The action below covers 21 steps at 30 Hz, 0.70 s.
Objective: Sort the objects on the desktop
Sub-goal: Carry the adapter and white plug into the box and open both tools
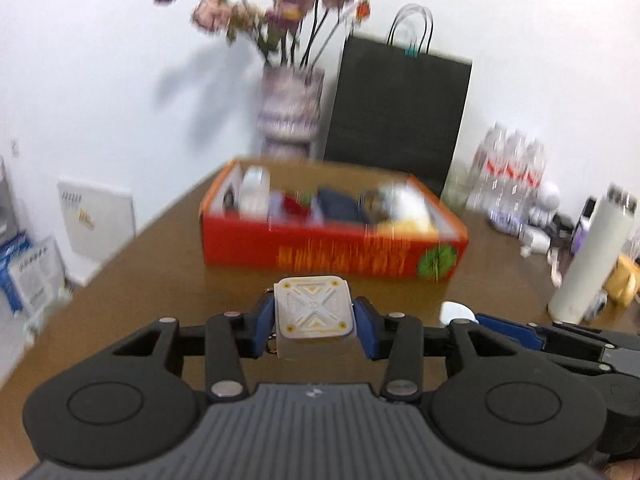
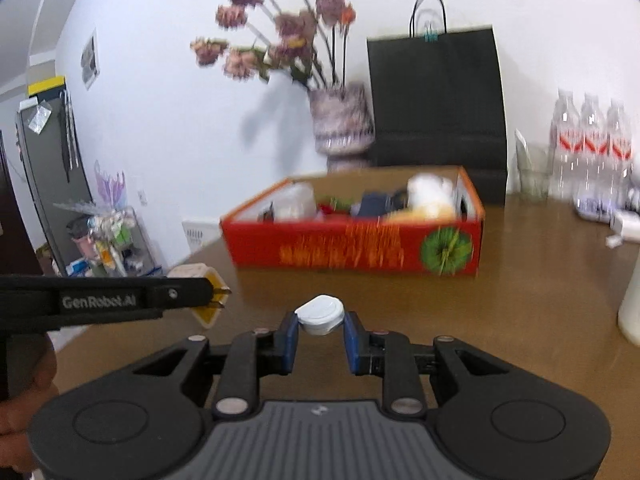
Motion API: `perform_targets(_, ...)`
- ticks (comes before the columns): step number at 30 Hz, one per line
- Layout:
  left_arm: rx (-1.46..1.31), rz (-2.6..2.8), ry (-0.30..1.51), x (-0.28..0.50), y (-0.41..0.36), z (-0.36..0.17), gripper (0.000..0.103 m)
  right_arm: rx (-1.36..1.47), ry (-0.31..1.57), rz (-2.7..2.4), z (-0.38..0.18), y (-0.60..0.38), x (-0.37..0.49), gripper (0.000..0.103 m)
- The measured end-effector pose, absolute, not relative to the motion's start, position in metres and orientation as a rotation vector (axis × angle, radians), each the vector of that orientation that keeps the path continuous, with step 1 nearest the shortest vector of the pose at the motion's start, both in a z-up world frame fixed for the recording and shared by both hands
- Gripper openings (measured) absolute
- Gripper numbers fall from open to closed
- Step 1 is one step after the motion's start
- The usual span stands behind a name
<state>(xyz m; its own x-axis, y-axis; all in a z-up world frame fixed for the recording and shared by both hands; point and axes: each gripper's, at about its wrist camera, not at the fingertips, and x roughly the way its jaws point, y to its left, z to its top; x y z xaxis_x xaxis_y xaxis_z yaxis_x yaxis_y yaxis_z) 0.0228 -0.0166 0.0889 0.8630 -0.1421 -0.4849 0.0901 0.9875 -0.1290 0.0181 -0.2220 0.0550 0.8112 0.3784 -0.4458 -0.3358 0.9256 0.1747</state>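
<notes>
In the left wrist view, the left gripper (image 1: pixel 315 322) sat at lower centre with its jaws clamped on a square pad (image 1: pixel 315 308), one blue finger against each side. The pad was off-white and looked hard, with rounded corners, a raised X on its face and small yellow dots near the corners. It was held flat, face up, above the brown glossy tabletop (image 1: pixel 152 280), likely so it could be carried level to the red box (image 1: pixel 332 246) just beyond it in mid-frame. The box was cardboard, open-topped and already part-filled with mixed items too blurred to name. Behind it, in the upper half, stood a vase (image 1: pixel 290 108) of pinkish flowers and a matte black paper bag (image 1: pixel 396 108). A white bottle (image 1: pixel 588 252) stood at the right edge.

In the right wrist view, the right gripper (image 2: pixel 320 330) at lower centre had its jaws closed on a small white case (image 2: pixel 320 314), smooth, rounded and seemingly plastic, pinched by its sides near the fingertips. It too faced the box (image 2: pixel 352 246), which lay in mid-frame, so both items seemed bound for it. The left gripper (image 2: pixel 218 298) reached in from the left edge, the pad only partly showing past it.
</notes>
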Motion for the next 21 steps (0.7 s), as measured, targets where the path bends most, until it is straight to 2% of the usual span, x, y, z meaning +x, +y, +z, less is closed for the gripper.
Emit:
perform_targets(5, -0.119, -0.152, 0.507, 0.100, -0.005, 0.120, 0.044, 0.070, 0.437, 0.348, 0.093, -0.229, 0.073, 0.023)
perform_targets(11, -0.101, -0.121, 0.525, 0.220, -0.016, 0.148, 0.044, 0.091, 0.452, 0.320, 0.133, -0.238, 0.175, 0.023)
perform_targets(15, -0.072, -0.158, 0.594, 0.296, -0.030, 0.137, 0.044, 0.099, 0.539, 0.327, 0.139, -0.234, 0.248, 0.023)
perform_targets(21, -0.069, -0.122, 0.772, 0.375, -0.035, 0.085, 0.044, 0.123, 0.745, 0.326, 0.112, -0.224, 0.350, 0.023)
